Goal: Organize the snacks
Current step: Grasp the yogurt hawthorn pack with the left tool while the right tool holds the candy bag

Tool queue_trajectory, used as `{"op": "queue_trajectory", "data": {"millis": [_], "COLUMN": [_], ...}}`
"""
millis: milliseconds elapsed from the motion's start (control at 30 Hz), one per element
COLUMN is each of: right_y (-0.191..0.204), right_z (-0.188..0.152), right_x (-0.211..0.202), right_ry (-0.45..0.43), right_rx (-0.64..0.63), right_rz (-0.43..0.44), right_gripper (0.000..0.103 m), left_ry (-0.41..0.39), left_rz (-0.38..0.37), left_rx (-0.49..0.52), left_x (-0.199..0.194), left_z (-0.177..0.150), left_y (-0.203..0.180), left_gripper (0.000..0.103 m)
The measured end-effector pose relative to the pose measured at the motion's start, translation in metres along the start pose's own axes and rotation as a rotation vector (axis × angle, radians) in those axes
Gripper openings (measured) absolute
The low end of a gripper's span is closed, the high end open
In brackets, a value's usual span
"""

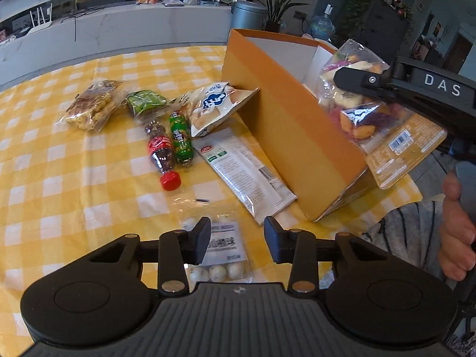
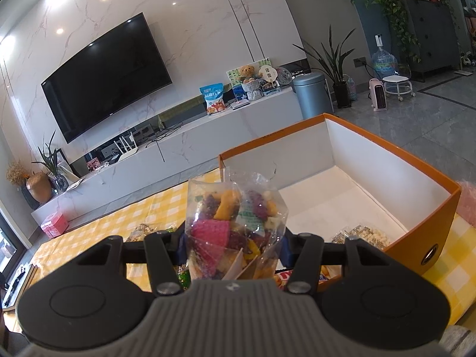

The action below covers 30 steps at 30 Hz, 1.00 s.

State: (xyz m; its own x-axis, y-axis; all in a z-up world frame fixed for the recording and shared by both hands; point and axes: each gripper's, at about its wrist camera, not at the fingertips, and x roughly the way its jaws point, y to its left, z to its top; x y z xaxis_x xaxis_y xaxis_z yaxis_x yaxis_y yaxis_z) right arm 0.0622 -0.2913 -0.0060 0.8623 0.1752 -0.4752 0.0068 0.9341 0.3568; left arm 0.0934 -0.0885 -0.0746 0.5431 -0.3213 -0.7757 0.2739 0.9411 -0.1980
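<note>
An open orange box (image 1: 282,125) with a white inside stands on the yellow checked tablecloth (image 1: 59,178). My right gripper (image 2: 235,247) is shut on a clear bag of mixed coloured fruit chips (image 2: 235,223) and holds it over the box's near rim (image 2: 386,145). The left wrist view shows that bag (image 1: 357,113) hanging at the box's right end under the right gripper (image 1: 354,89). My left gripper (image 1: 238,238) is open above a bag of white balls (image 1: 220,247), which lies on the cloth. One snack packet (image 2: 363,235) lies in the box.
Left of the box lie a biscuit bag (image 1: 89,107), a green packet (image 1: 145,101), a small cola bottle (image 1: 162,154), a green tube snack (image 1: 180,136), a white-and-blue bag (image 1: 217,104) and a long white packet (image 1: 247,169). A person's hand (image 1: 455,232) grips the right handle.
</note>
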Motion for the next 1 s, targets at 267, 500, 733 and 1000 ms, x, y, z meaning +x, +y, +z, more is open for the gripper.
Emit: {"op": "queue_trajectory", "data": {"millis": [267,500,733,1000], "right_y": [-0.002,0.0,0.001,0.002], "right_z": [0.0,0.001,0.0,0.0], "right_x": [0.0,0.0,0.001,0.001], "right_ry": [0.003,0.002,0.002,0.002], "right_rx": [0.011,-0.001,-0.006,-0.011], "right_rz": [0.007,0.001,-0.002,-0.005], "right_gripper": [0.054,0.054,0.054,0.054], "left_ry": [0.041,0.126,0.093,0.01], "left_rz": [0.081,0.124,0.214,0.187], "left_rx": [0.006,-0.06,0.068,-0.034], "left_x": [0.008,0.034,0.053,0.043], "left_z": [-0.01,-0.016,-0.028,-0.026], "left_y": [0.007,0.012,-0.012,0.0], "left_gripper": [0.079,0.092,0.103,0.066]}}
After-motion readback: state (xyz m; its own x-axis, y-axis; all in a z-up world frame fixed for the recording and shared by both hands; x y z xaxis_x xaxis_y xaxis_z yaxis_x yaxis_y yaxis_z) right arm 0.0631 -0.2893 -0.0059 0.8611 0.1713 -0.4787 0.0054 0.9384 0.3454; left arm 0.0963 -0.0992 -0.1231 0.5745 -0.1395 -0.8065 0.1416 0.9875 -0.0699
